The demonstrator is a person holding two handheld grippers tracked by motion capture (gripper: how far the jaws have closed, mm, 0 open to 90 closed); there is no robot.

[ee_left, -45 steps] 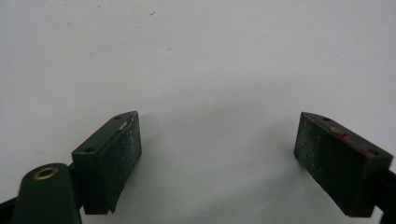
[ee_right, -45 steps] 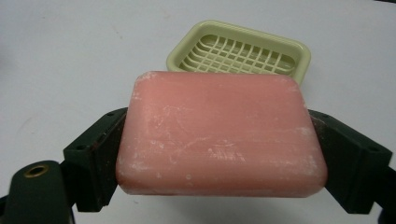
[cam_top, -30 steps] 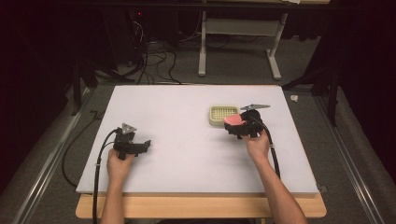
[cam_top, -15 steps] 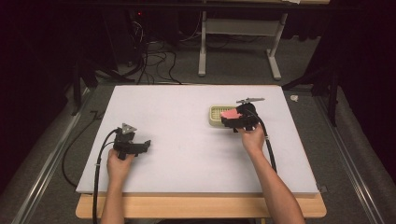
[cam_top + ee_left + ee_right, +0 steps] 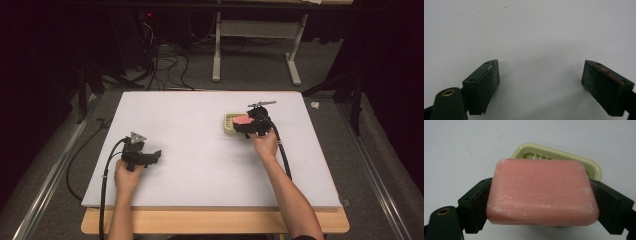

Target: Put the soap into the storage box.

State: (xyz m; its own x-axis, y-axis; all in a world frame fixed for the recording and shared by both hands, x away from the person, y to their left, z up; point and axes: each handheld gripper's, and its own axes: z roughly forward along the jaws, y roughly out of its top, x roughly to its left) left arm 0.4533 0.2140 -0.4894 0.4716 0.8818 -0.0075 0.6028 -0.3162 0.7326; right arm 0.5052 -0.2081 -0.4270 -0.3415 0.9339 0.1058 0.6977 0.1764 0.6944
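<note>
Soap is what I am holding, but I start with the biggest thing. My white worktop (image 5: 200,130) fills the middle of the high view, and both my arms come in over its near edge.

My left claw (image 5: 150,156) sits low on the left part of the worktop, well apart from everything else. Its jaws are spread wide, with bare white worktop between them in the left gripper view.

My right claw (image 5: 242,126) is on the right part of the worktop, right at the dish. Its two black jaws press on the two short ends of the soap and pinch it tight.

Next comes the pale green soap dish (image 5: 564,155). It sits flat on the worktop, just behind and under the soap in the right gripper view, and I can see ribs inside it.

Last is the pink soap (image 5: 541,191) bar. It lies level between my jaws, over the near part of the dish. I cannot tell if it touches the dish.
</note>
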